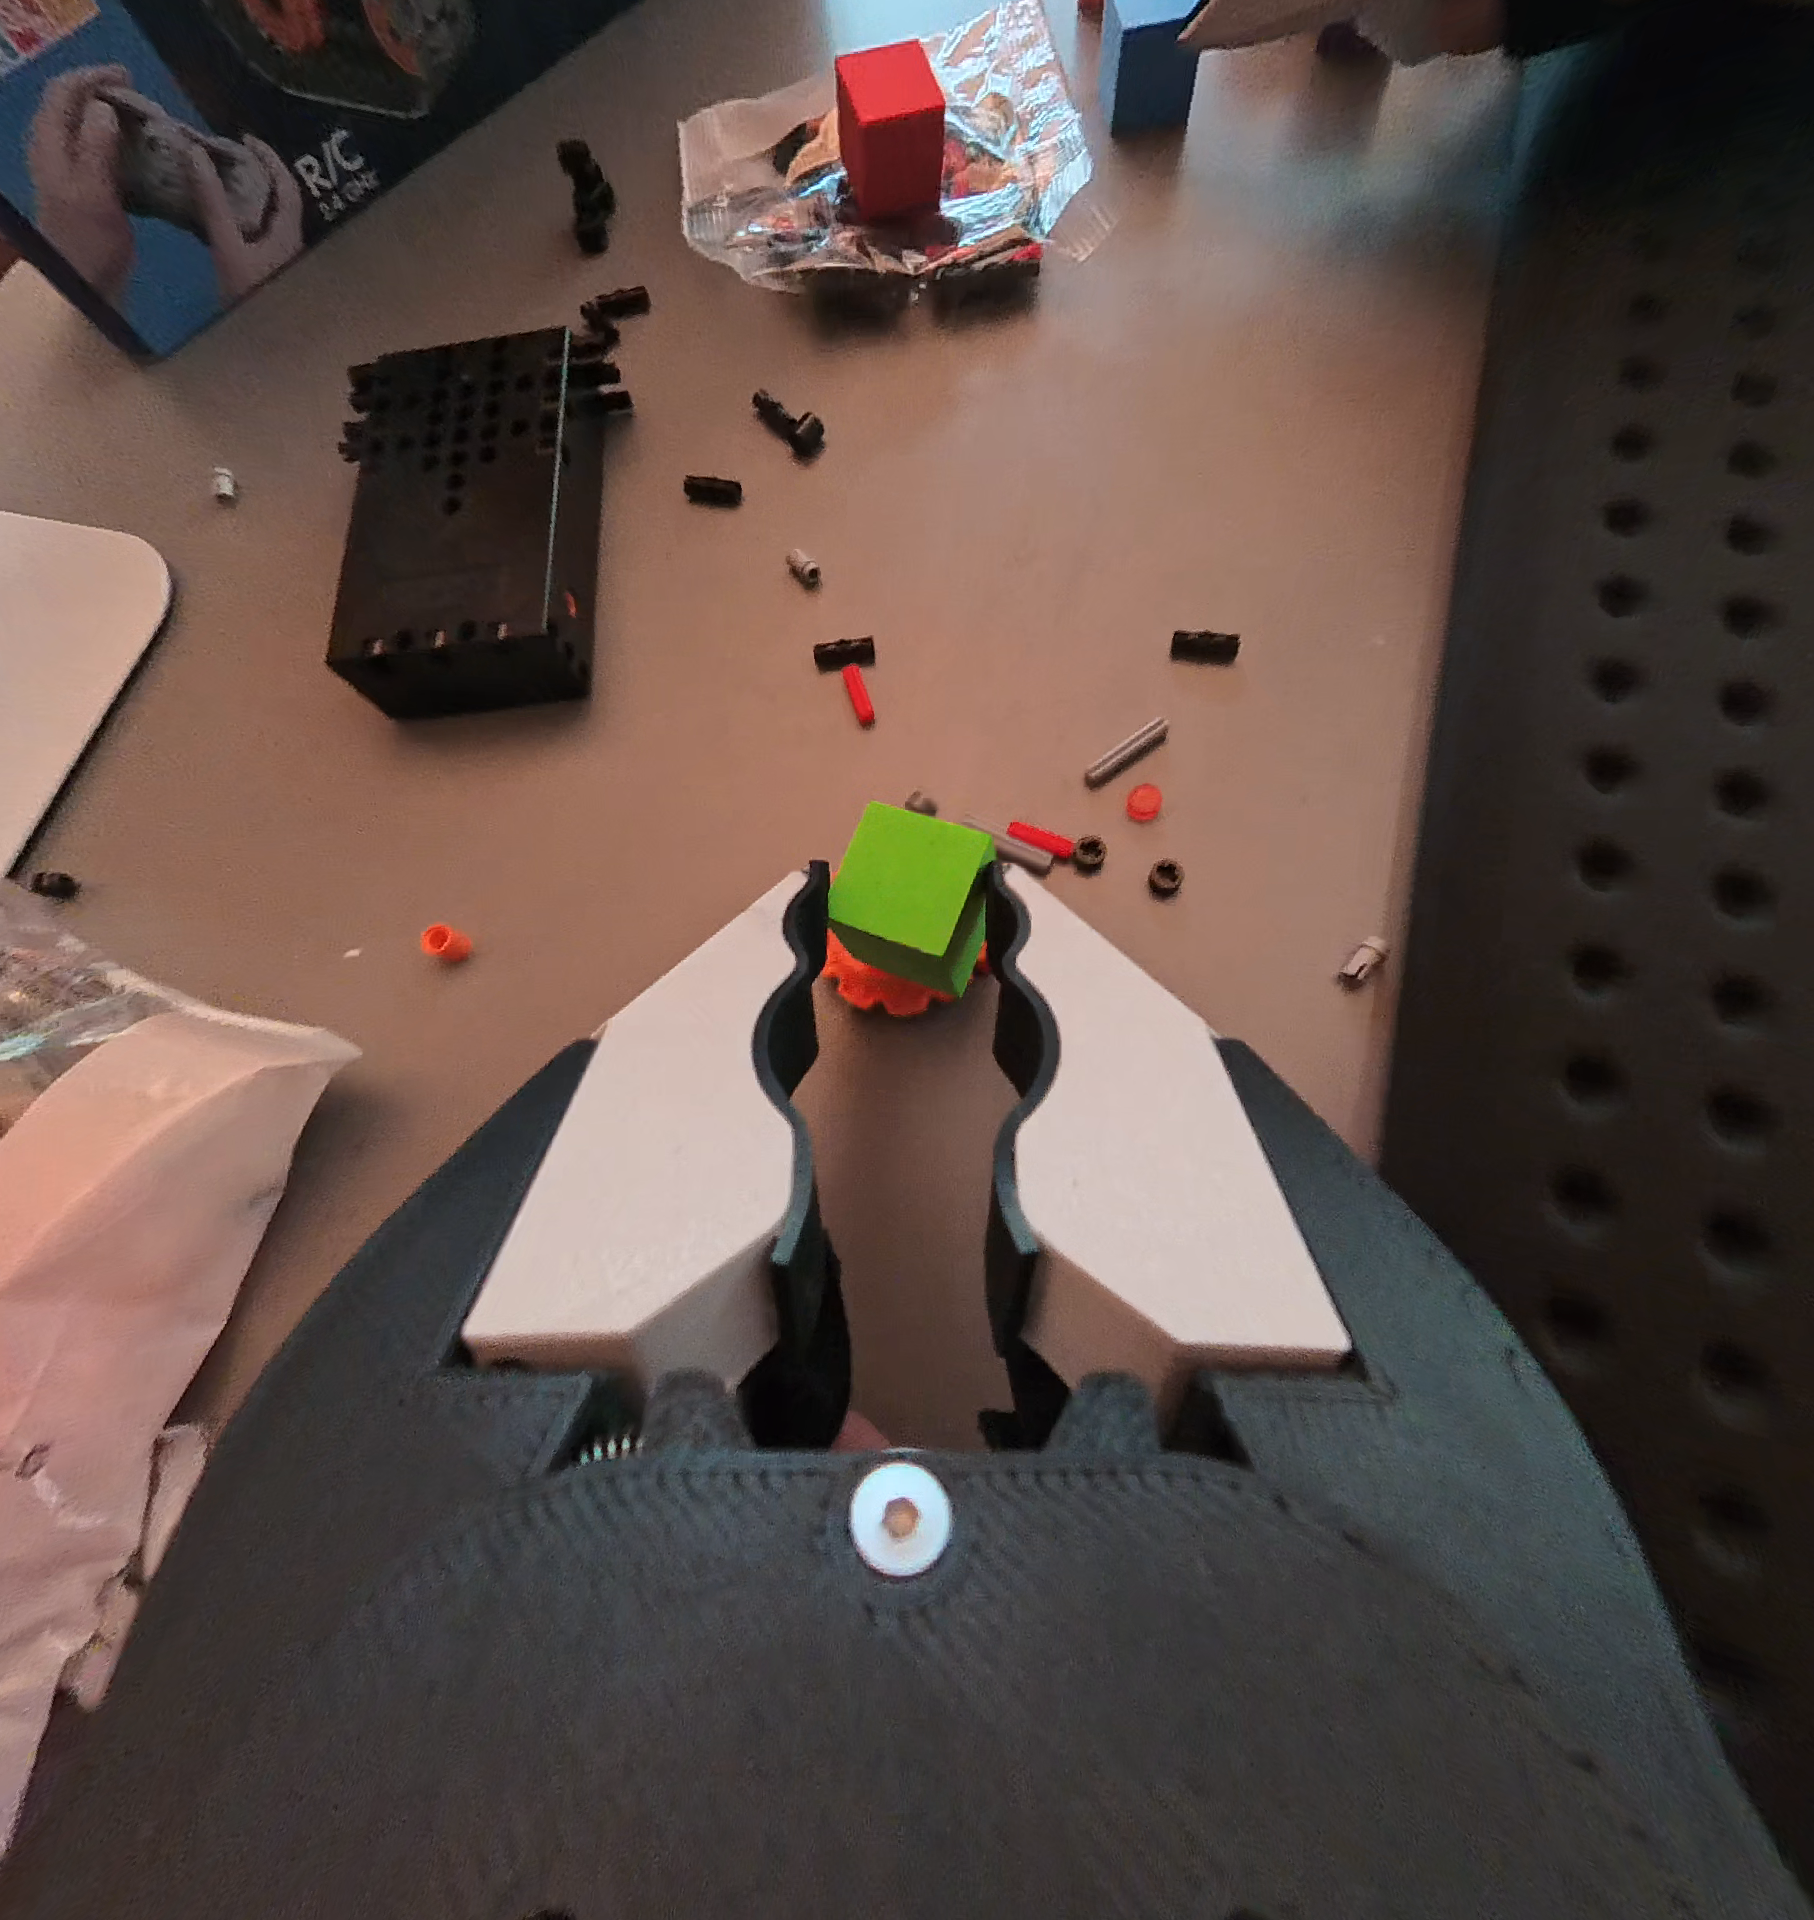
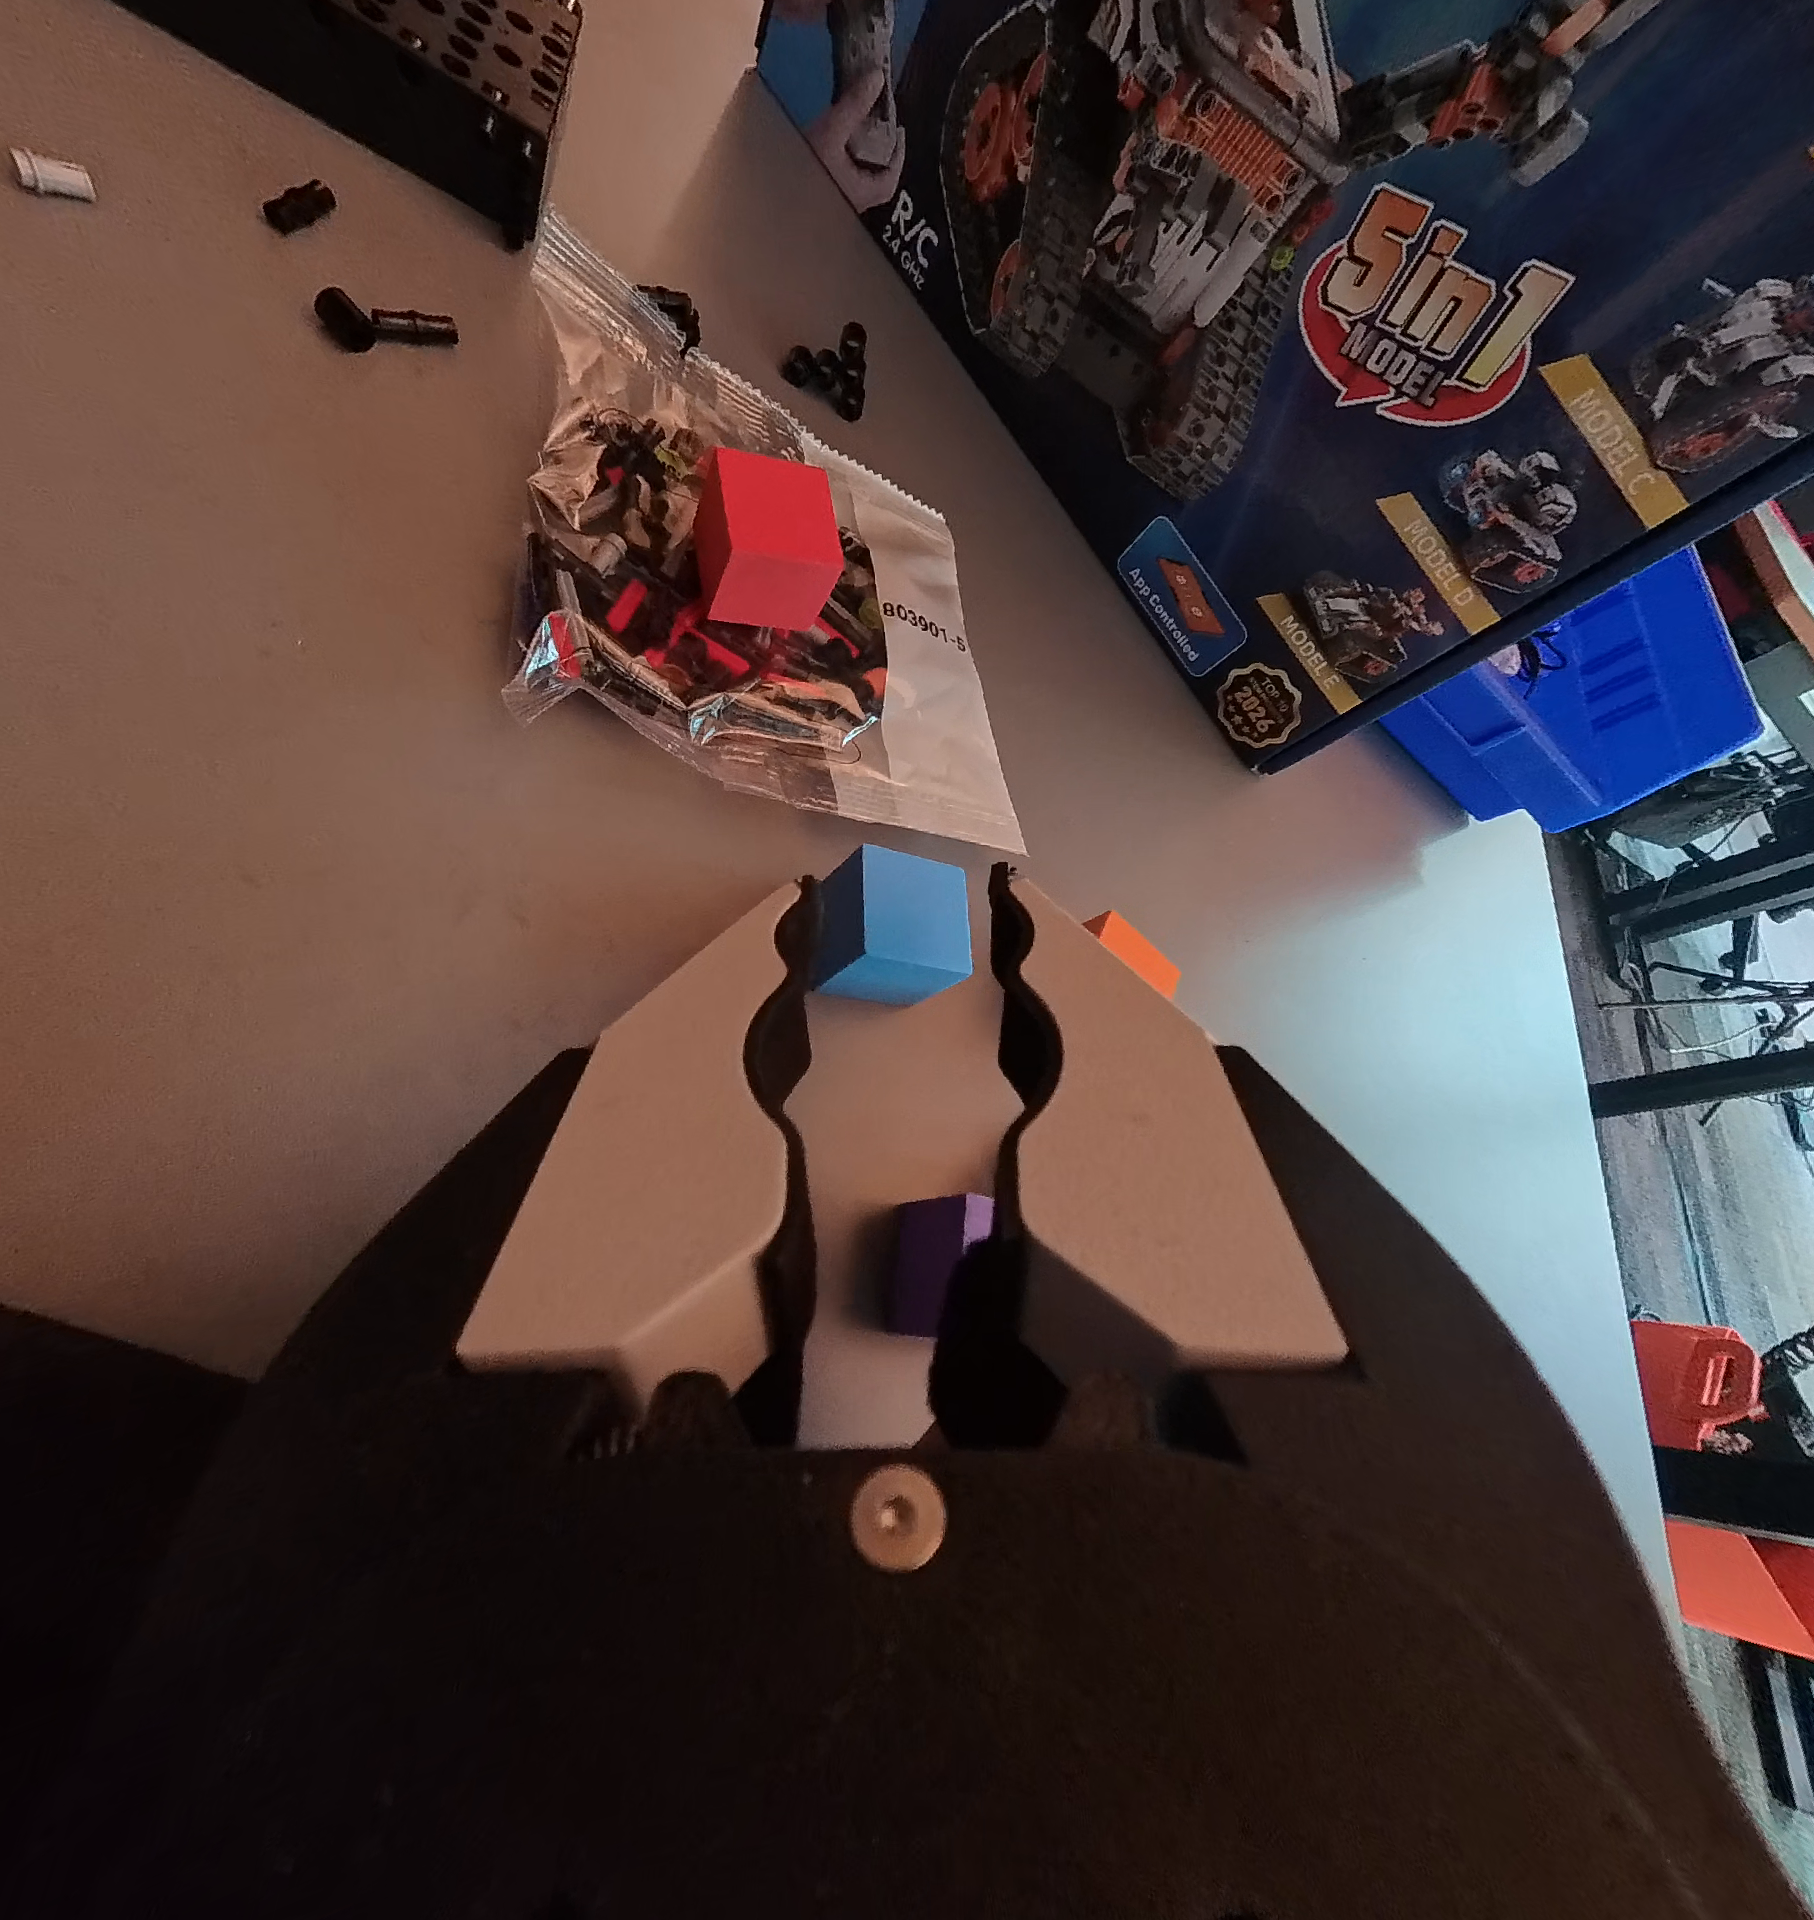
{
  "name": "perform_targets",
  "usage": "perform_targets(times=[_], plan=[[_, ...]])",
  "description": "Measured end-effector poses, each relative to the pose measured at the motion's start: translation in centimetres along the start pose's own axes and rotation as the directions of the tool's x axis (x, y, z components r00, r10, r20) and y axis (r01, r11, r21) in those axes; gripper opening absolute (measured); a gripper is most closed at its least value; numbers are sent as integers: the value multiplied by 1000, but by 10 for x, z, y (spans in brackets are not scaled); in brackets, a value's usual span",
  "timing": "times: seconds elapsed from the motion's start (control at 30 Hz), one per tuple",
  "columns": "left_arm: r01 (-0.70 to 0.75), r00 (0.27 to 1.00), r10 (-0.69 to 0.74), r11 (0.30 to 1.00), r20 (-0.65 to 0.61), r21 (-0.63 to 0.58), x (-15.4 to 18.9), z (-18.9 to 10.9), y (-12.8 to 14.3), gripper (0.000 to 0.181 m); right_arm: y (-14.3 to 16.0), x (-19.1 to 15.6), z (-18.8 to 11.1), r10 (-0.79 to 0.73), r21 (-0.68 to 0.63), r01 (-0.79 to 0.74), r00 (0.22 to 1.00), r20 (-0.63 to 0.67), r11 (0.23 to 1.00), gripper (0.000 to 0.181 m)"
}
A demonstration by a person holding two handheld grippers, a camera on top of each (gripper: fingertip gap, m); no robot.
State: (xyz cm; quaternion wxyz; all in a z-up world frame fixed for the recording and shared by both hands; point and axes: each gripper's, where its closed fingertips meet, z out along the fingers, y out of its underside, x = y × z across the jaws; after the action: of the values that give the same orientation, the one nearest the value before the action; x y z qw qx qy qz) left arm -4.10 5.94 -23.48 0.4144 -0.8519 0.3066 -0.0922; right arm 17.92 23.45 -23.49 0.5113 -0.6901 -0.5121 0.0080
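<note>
Left gripper (image 1: pixel 903 909): narrowed, clamping green cube (image 1: pixel 908 896) at fingertips, above orange gear (image 1: pixel 867 987). Scattered black pins (image 1: pixel 843 652) and black perforated block (image 1: pixel 472 530) beyond, far left.

Right gripper (image 2: pixel 898 914): parted, bracketing blue cube (image 2: pixel 898 925) on table (image 2: pixel 207 883); contact unclear. Red cube (image 2: pixel 768 540) atop parts bag (image 2: pixel 674 623) farther off.

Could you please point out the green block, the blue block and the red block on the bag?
green block (image 1: pixel 908 883): left wrist view, top face.
blue block (image 2: pixel 908 930): right wrist view, lit side face.
red block (image 2: pixel 773 540): right wrist view, front face.
</note>
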Motion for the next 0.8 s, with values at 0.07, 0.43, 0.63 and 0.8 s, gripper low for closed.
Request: perform_targets(times=[0.07,0.43,0.63,0.8], plan=[[3,1000,-3,1000,-10,-2,0,4,-2,29,0,0,0,-4,-2,4,1000,0,1000,31],[18,1000,-19,999,22,51,-7,8,-3,36,1,-2,1,-20,-13,20,1000,1,1000,31],[4,999,-7,997,34,81,-9,5,-5,29,2,-3,4,61,-33,-58,995,80,998,39],[-9,998,3,995,55,104,-12,2,-8,28,-5,6,7,133,-21,-131,983,129,991,40]])
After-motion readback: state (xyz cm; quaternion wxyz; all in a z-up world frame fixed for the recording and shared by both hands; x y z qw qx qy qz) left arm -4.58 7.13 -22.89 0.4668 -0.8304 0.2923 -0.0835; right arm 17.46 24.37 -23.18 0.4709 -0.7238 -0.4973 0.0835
